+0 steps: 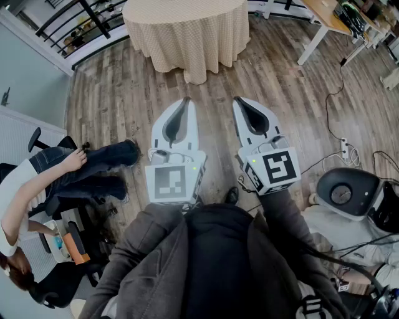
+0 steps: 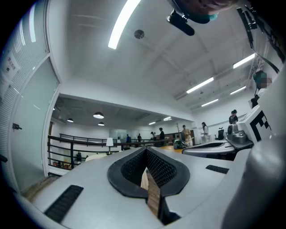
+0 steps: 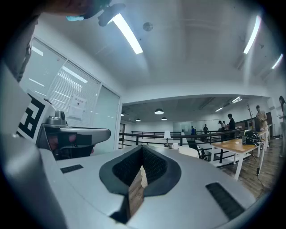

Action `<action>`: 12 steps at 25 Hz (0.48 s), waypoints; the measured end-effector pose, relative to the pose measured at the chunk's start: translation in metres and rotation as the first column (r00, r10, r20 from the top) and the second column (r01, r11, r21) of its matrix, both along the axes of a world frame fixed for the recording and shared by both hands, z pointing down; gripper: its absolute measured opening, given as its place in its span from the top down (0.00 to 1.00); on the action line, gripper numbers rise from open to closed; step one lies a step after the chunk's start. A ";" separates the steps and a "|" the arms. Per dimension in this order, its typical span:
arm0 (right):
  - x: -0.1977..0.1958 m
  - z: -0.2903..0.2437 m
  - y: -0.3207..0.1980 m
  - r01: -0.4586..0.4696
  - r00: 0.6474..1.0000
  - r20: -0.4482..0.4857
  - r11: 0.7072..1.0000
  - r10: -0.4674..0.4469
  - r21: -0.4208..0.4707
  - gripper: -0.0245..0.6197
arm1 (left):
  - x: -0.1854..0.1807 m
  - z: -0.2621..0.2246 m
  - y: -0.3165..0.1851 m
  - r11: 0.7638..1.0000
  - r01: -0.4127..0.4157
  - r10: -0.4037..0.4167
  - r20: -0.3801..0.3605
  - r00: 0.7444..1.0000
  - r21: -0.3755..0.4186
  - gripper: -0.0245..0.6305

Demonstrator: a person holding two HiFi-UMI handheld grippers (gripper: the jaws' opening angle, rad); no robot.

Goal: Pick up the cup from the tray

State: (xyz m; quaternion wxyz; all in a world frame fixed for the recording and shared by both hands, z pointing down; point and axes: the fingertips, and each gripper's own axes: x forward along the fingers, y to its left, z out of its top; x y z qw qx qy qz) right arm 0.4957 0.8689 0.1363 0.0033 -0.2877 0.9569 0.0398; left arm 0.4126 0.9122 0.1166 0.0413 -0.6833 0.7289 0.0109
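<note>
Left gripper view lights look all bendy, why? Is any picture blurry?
Left gripper view: the wide lens curves the long white ceiling light strip and darkens the corners. Right gripper view: the slanting white ceiling light tube curves the same way, with a black rim all round. Head view: the brown wooden floor planks bow outward; the light is even and the picture fairly sharp.

A: Upper centre?
B: Round table (image 1: 187, 34), draped to the floor in beige cloth; plank floor (image 1: 124, 99).
A: Left margin?
B: Seated person (image 1: 56, 180) in jeans.
A: Right side?
B: White-legged desk (image 1: 325, 14); power strip (image 1: 345, 148) with trailing cables.
A: Far background?
B: Black railing (image 2: 77, 140).
</note>
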 end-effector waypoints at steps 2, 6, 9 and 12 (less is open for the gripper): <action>0.001 -0.005 -0.003 0.000 1.000 0.007 1.000 0.000 0.013 0.95 | -0.003 -0.004 -0.002 1.000 0.018 -0.018 0.013 1.000 0.001 0.96; 0.003 -0.008 -0.003 0.007 1.000 0.011 1.000 -0.007 0.023 0.95 | 0.002 -0.010 -0.004 0.999 0.013 -0.014 0.009 1.000 0.034 0.96; 0.004 -0.007 -0.004 0.007 1.000 0.012 1.000 -0.008 0.024 0.95 | 0.002 -0.008 -0.005 1.000 0.021 -0.021 0.011 1.000 0.022 0.96; 0.006 -0.004 -0.005 0.005 1.000 0.012 1.000 -0.005 0.019 0.95 | 0.006 -0.007 -0.007 0.999 0.010 -0.010 0.000 1.000 0.040 0.96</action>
